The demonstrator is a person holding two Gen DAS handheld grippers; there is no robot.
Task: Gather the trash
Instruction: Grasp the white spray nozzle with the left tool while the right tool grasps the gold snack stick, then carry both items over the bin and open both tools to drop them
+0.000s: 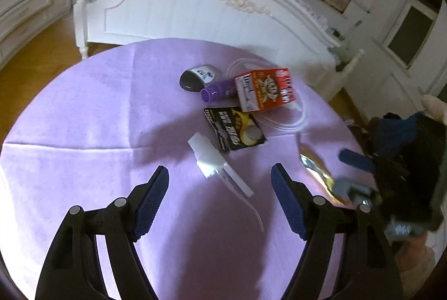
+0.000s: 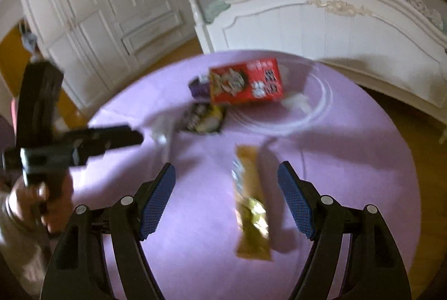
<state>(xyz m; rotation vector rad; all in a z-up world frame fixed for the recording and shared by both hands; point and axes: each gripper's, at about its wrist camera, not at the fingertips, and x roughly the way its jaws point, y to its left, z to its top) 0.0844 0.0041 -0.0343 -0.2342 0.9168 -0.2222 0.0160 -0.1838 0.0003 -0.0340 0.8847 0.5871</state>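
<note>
Right gripper [image 2: 226,199]: jaws apart, straddling gold wrapper [image 2: 251,205] near table's [image 2: 363,160] near edge; should lower squarely, then close. Left gripper [image 1: 219,196]: apart, above pump [image 1: 215,166].

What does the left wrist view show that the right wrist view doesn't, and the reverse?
Only the left wrist view shows the black oval case and the clear plastic spray nozzle sharply. Only the right wrist view shows the white panelled wardrobe doors. Both show the red cardboard box, gold foil wrapper and lilac tablecloth.
</note>
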